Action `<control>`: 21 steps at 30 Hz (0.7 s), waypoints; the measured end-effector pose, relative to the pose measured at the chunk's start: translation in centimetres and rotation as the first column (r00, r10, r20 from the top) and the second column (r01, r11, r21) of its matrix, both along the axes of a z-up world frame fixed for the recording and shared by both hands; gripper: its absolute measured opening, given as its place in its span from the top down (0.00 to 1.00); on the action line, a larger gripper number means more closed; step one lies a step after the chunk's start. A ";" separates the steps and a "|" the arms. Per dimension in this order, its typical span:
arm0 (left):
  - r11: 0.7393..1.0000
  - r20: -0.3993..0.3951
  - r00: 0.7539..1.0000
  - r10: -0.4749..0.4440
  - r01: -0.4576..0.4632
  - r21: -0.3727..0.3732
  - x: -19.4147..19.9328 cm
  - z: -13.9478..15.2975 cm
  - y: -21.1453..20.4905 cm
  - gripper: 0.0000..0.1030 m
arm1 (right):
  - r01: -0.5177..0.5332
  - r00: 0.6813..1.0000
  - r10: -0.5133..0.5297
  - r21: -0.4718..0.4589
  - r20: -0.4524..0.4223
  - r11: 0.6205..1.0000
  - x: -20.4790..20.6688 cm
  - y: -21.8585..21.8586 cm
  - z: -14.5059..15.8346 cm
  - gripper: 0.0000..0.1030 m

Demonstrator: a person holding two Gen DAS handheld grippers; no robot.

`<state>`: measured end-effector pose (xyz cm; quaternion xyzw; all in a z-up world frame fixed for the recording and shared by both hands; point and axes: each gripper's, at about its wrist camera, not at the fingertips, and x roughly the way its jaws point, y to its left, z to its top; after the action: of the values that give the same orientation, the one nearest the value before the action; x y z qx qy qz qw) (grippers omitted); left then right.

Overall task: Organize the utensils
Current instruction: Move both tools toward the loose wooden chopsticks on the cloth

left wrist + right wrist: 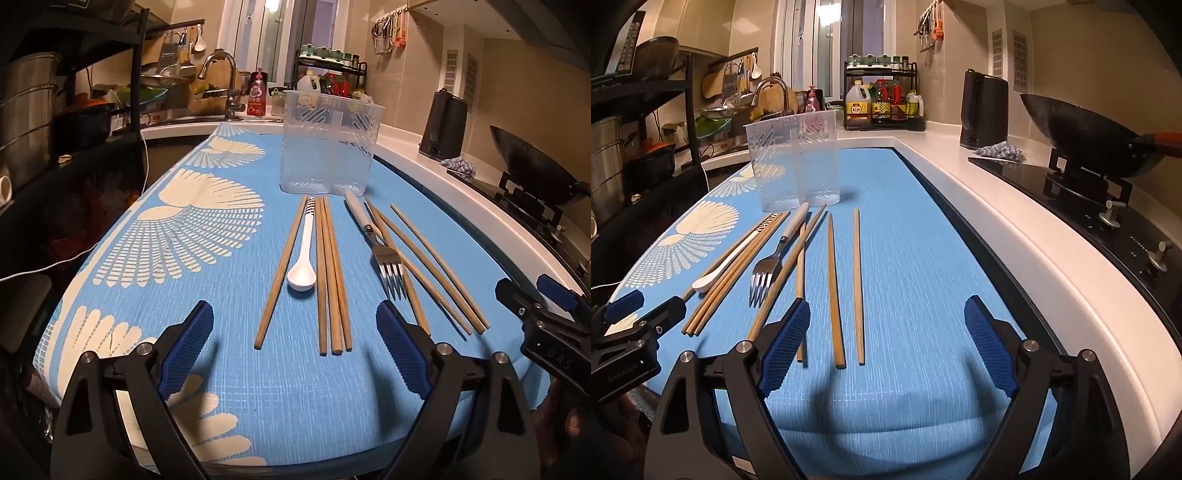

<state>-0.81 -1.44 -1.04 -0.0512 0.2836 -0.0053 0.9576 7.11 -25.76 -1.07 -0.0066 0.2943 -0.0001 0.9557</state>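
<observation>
Several wooden chopsticks (334, 280) (834, 288), a white ceramic spoon (303, 258) (716, 271) and a metal fork (386, 258) (768, 266) with a pale handle lie side by side on a blue patterned cloth (221, 387) (923, 258). A clear plastic two-compartment holder (328, 144) (794, 158) stands upright behind them, with nothing in it. My left gripper (295, 350) hovers open in front of the chopsticks, nothing between its fingers. My right gripper (886, 339) is open over the cloth, just right of two separate chopsticks; it also shows at the right edge of the left wrist view (535, 299).
A white counter edge (1034, 229) borders the cloth on the right, with a gas hob and a dark wok (1082, 129), a black kettle (982, 110) and a rag. A sink tap (221, 74), bottle rack (882, 99) and dark shelves (74, 110) stand behind and left.
</observation>
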 end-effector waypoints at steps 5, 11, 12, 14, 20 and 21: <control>1.000 -0.008 1.000 -0.002 0.002 -0.020 0.7 1.0 1.1 0.16 | 0.002 1.000 -0.002 -0.006 -0.004 1.000 -2.1 0.6 0.2 0.19; 1.000 -0.005 1.000 -0.013 0.013 -0.013 0.3 1.1 0.7 0.16 | 0.009 1.000 -0.009 -0.028 0.009 1.000 -3.0 0.7 0.3 0.19; 1.000 -0.003 1.000 -0.014 0.014 -0.012 0.3 1.2 0.7 0.16 | 0.010 1.000 -0.010 -0.027 0.010 1.000 -3.0 0.8 0.3 0.19; 1.000 0.000 1.000 -0.020 0.020 -0.013 0.3 1.2 0.5 0.16 | 0.009 1.000 -0.009 -0.028 0.011 1.000 -3.0 0.6 0.3 0.19; 0.999 -0.002 1.000 -0.029 0.029 -0.014 0.4 1.3 0.3 0.16 | 0.015 1.000 -0.014 -0.026 0.011 1.000 -3.0 0.5 0.3 0.19; 0.999 -0.001 1.000 -0.029 0.029 -0.014 0.4 1.3 0.3 0.16 | 0.017 1.000 -0.016 -0.026 0.012 1.000 -3.0 0.4 0.3 0.18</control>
<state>-0.43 -1.16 0.21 -0.0538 0.2850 -0.0212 0.9568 4.08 -25.31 -0.77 -0.0165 0.2888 -0.0118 0.9572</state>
